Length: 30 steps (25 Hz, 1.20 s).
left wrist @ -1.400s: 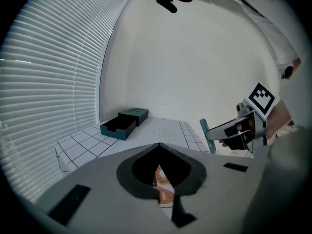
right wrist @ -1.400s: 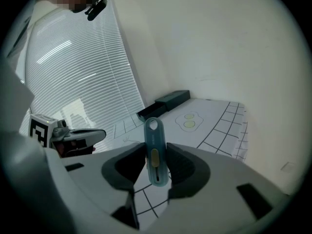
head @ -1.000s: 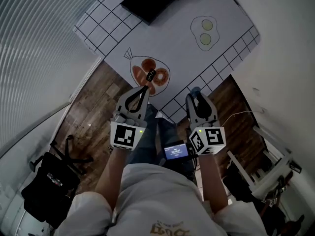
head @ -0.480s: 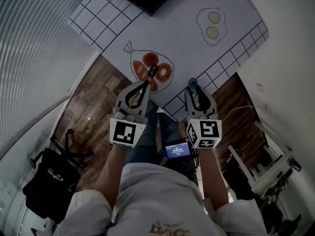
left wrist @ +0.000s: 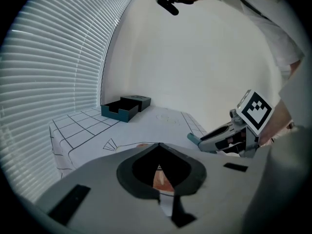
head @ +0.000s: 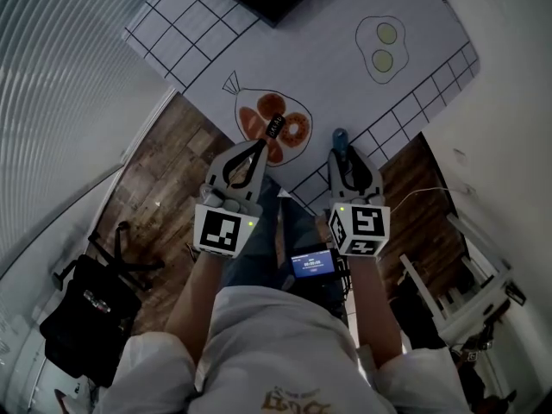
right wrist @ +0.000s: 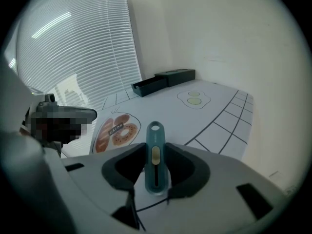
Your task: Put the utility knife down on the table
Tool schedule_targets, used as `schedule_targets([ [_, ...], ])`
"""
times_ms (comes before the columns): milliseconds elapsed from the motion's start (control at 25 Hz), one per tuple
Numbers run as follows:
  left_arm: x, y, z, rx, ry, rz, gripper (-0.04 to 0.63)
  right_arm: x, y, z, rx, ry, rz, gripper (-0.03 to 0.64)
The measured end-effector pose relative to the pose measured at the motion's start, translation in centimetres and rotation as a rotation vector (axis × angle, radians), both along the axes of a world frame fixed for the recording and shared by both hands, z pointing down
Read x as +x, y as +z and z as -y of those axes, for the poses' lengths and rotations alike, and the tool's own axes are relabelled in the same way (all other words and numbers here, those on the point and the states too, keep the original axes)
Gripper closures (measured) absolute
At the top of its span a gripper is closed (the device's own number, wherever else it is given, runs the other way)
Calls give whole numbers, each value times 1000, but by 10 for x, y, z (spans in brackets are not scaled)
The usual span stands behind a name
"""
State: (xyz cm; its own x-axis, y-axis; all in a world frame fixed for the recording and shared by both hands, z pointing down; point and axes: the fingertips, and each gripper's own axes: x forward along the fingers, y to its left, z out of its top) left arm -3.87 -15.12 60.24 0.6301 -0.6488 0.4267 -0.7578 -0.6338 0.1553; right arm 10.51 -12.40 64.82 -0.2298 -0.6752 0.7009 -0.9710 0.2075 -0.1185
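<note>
Both grippers have been carried a little forward since the earlier frames, so that the knife's tip is now seen over the gridded near edge of the table (head: 302,67) rather than just short of it. The teal utility knife (right wrist: 154,147) is clamped between the jaws of the right gripper (head: 348,162), laid lengthwise along them, slider face up, with its holed end sticking out past the fingertips. It is held in the air above the tabletop and has not been set down. The left gripper (head: 256,149) is seen with its jaws closed tip to tip and nothing between them; only a patch of the bread drawing (head: 274,128) is glimpsed through the gap behind the tips. That gripper is held over the drawing's near side, just left of the right gripper and about level with it. An egg drawing (head: 384,46) is printed farther back on the right of the table, and a dark open box (left wrist: 126,106) is set at the far end. A small lit screen (head: 312,264) is seen below, between the two marker cubes. Window blinds (head: 60,76) are seen at left, a wooden floor (head: 172,179) under the table edge, and a black bag (head: 82,313) on it.
</note>
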Motion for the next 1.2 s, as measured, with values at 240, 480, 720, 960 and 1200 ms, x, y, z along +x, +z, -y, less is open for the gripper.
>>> schedule_targets([
  [240,8,-1,-3,-8,21,-26,588,-6,12,1,-56,-31,-14,482],
  [480,6,-7,1,-4,21,-32,588,-3,11,2,-62,-19,-2,482],
  [720,5,-11,3,1,15,-36,588,-3,4,6,-49,-16,28,476],
  [960,10,-24,6,11,1,-57,588,7,-10,10,-14,12,10,477],
  [1200,8,-43,12,40,-19,-65,588,19,-35,10,48,23,-16,607],
])
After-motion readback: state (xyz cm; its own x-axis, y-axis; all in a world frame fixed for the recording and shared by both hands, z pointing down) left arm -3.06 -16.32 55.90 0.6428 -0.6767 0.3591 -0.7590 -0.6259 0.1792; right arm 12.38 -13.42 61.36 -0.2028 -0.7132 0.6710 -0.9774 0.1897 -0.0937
